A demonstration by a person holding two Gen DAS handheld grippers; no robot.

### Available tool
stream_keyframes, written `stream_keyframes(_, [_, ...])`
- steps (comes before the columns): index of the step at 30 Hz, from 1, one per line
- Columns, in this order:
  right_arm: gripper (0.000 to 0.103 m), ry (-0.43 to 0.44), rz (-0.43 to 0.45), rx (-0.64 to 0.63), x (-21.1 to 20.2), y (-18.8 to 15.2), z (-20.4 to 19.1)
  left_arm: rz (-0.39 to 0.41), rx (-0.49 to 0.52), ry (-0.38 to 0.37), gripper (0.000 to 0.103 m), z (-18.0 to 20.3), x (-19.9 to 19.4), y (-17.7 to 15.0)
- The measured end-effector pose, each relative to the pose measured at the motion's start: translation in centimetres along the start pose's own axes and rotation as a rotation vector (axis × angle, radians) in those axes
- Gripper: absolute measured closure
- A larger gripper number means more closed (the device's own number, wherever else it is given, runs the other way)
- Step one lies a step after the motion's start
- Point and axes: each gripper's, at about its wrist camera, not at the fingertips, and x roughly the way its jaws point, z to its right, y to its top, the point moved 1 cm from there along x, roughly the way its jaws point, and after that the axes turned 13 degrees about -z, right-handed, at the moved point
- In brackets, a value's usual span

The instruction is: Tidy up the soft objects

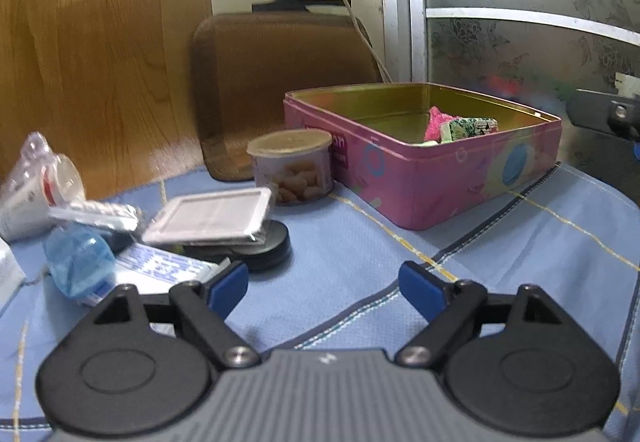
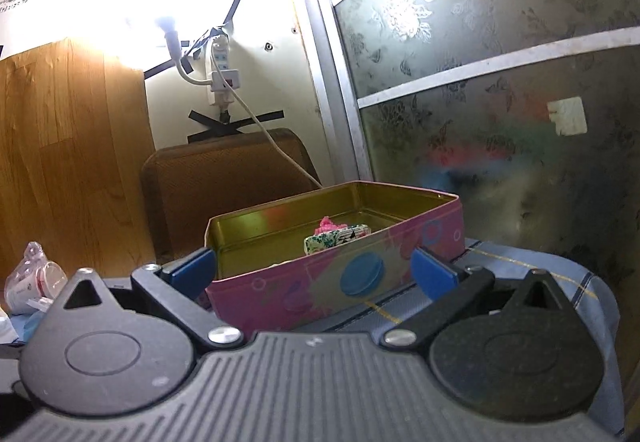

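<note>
The pink tin (image 1: 420,177) stands lidless on the blue cloth (image 1: 360,262) over the desk, toward the back right, so soft things can be dropped in from above; a pink piece (image 1: 436,123) and a green-patterned one (image 1: 468,127) already lie inside against its near wall. The left gripper (image 1: 322,288) hangs low over bare cloth, tilted down, its fingers spread wide with nothing between them, probably free to reach for the next item. Left of it sits the unsorted pile: a blue pouch (image 1: 78,262), a white packet (image 1: 208,215) propped on a black disc (image 1: 260,246), a plastic bag (image 1: 36,181), and a small can (image 1: 294,165) touching the tin's corner. The right gripper (image 2: 314,274) points level at the tin's near wall, fingers fully apart and empty, the tin just ahead of them rather than between. Which pile items count as soft I cannot tell.
</note>
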Motion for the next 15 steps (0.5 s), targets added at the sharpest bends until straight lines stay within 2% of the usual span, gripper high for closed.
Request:
stream_keyframes(8, [0.000,0.014,-0.037,-0.008,1.6,-0.3,0.5,-0.008,0.027,0.004,0.016,0.3,0.1,0.1])
stream_keyframes(15, [0.000,0.004,-0.032,-0.005,1.7,-0.4,0.4,-0.009,0.029,0.002,0.015,0.4,0.1,0.1])
